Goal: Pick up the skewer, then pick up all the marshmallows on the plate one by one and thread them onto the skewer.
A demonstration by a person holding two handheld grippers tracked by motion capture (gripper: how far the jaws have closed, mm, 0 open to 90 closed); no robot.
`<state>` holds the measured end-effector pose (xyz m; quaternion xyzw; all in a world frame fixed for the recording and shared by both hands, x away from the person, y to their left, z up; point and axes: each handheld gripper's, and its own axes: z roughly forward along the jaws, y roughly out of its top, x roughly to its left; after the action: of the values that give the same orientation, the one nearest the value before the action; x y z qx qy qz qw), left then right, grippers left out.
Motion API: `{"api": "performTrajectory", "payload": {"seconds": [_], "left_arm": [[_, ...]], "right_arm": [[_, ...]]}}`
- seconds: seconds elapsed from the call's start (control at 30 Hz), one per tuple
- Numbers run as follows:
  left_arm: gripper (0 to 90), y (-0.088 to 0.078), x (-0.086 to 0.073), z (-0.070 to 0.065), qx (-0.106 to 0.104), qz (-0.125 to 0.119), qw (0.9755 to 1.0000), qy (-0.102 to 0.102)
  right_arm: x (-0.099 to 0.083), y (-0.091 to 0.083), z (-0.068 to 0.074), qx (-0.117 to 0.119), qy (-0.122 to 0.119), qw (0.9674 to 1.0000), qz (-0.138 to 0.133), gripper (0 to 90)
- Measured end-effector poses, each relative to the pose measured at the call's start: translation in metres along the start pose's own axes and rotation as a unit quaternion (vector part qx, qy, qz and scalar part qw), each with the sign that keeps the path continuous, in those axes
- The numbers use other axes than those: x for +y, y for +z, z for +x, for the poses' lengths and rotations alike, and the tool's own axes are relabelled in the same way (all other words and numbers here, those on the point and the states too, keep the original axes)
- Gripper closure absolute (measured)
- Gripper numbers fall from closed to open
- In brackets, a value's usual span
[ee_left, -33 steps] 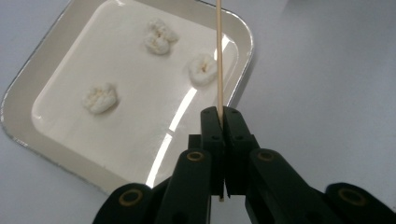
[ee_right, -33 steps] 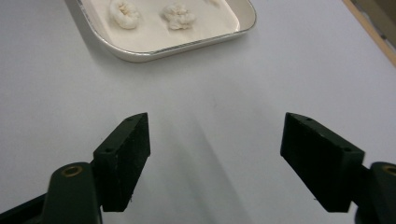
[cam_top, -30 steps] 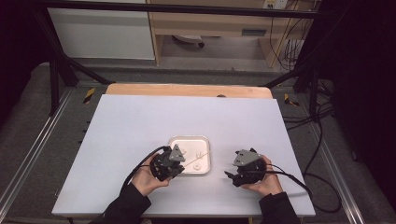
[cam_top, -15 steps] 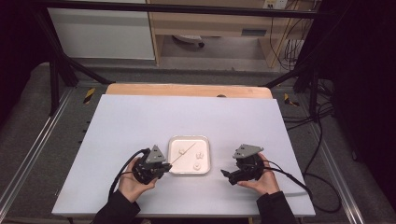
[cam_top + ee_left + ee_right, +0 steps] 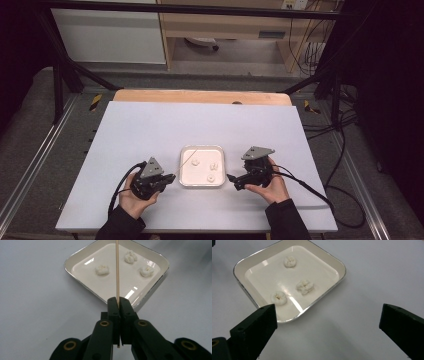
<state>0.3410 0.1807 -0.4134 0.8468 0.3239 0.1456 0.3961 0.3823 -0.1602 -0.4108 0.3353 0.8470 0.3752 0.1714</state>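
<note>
Clamping the skewer (image 5: pixel 117 270) in my left gripper (image 5: pixel 117 302), aimed over the tray (image 5: pixel 75 258) to spear popcorn (image 5: pixel 102 270), while my right gripper (image 5: pixel 328 317), just spread wide, holds nothing.

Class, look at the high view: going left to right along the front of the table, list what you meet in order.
Left gripper → skewer → tray → right gripper
</note>
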Motion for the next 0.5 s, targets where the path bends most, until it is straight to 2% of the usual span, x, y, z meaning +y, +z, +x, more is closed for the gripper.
{"api": "performTrajectory", "payload": {"seconds": [0.23, 0.5], "left_arm": [[88.6, 0.000, -0.004, 0.000, 0.005, -0.011, 0.9999, 0.000], [88.6, -0.001, -0.007, 0.001, 0.005, -0.014, 0.9998, -0.009]], "right_arm": [[0.012, 0.014, 0.006, 0.008, 0.019, 0.9997, -0.009, 2.3], [0.026, 0.032, 0.008, 0.012, 0.024, 0.9996, -0.012, 5.3]]}}
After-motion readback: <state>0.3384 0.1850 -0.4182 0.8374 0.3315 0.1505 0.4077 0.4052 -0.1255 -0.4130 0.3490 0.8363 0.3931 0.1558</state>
